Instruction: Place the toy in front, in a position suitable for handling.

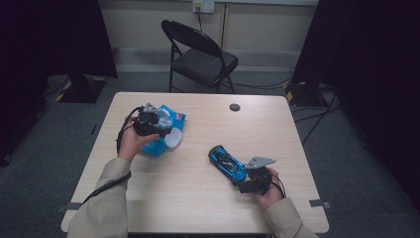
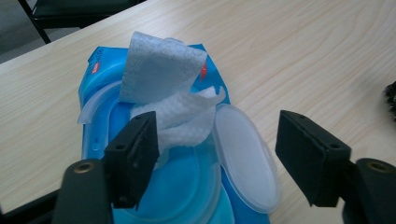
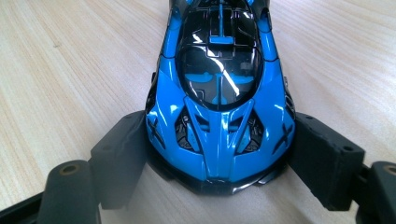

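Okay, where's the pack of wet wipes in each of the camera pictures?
High view: the wipes pack lies left of centre on the table, under the left claw.
Left gripper view: it sits centre-left, lid open, a wipe sticking up.
Right gripper view: not in that picture.
Shared landmark: the light wood tabletop.

The bench (image 1: 198, 198) has a light wood top with rounded corners. On its left part lies a blue pack of wet wipes (image 1: 159, 130), its white lid (image 1: 173, 139) open and one wipe (image 2: 161, 77) standing out. A blue toy car (image 1: 227, 161) stands on the right part. Near the far edge is a small dark round cap (image 1: 235, 107).
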### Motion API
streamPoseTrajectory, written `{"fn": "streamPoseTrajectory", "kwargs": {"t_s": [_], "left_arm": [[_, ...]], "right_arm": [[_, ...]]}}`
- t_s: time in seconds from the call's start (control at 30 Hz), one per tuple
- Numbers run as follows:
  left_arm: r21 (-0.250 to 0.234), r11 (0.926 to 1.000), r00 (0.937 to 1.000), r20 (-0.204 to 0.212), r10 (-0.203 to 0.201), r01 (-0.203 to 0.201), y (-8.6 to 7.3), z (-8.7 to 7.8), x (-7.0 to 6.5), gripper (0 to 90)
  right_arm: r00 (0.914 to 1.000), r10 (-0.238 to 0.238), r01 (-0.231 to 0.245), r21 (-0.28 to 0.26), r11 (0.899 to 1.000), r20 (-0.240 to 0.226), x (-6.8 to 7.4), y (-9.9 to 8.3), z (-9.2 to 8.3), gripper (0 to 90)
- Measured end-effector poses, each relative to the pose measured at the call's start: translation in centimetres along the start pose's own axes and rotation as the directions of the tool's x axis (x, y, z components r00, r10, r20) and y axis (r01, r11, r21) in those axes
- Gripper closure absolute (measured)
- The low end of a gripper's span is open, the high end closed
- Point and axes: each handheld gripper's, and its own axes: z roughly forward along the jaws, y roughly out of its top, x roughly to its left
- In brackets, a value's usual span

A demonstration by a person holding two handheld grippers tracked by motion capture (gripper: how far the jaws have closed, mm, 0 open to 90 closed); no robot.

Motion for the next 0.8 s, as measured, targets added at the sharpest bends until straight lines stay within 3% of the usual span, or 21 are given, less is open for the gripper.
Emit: {"fn": "streamPoseTrajectory", "kwargs": {"t_s": [0.13,0.2,0.23,0.3,0.43,0.53,0.7,0.73,0.8], "left_arm": [[-0.016,0.9994,0.9995,-0.015,-0.029,0.029,-0.4,0.5,0.3,40.8],[0.005,0.9998,0.9999,-0.001,-0.017,0.017,-0.6,0.7,0.4,49.2],[0.000,0.9998,0.9997,-0.012,-0.020,0.020,-0.8,0.9,0.4,49.6],[0.017,0.9998,0.9996,-0.025,0.010,-0.010,-1.0,0.9,0.4,56.2],[-0.004,0.9997,0.9984,-0.051,-0.024,0.023,-1.2,0.8,0.7,68.7],[-0.012,0.9969,0.9952,-0.058,-0.078,0.078,-1.1,0.8,0.9,75.7],[-0.008,0.9983,0.9949,-0.083,-0.059,0.058,-0.5,0.5,0.3,78.7],[0.006,0.9974,0.9945,-0.078,-0.070,0.071,-0.3,0.1,0.4,89.6],[-0.009,0.9955,0.9939,-0.056,-0.094,0.094,-0.2,-0.4,0.7,89.7]], "right_arm": [[1.0000,0.000,0.000,0.000,1.000,0.000,0.0,0.0,0.0,23.4],[1.0000,0.000,0.000,0.000,1.000,0.000,0.0,0.0,0.0,23.4],[1.0000,0.000,0.000,0.000,1.000,0.000,0.0,0.0,0.0,23.4],[1.0000,0.000,0.000,0.000,1.000,0.000,0.0,0.0,0.0,23.5],[1.0000,0.000,0.000,0.000,1.000,0.001,0.0,0.0,0.0,23.4],[1.0000,0.001,-0.001,0.000,1.000,0.001,0.0,0.0,0.0,23.4],[1.0000,0.001,-0.001,0.000,1.000,0.001,0.0,0.0,0.0,23.4],[1.0000,0.001,-0.001,0.000,1.000,0.001,0.0,0.0,0.0,23.4],[1.0000,0.001,-0.001,0.000,1.000,0.002,0.0,0.0,0.0,23.4]]}}
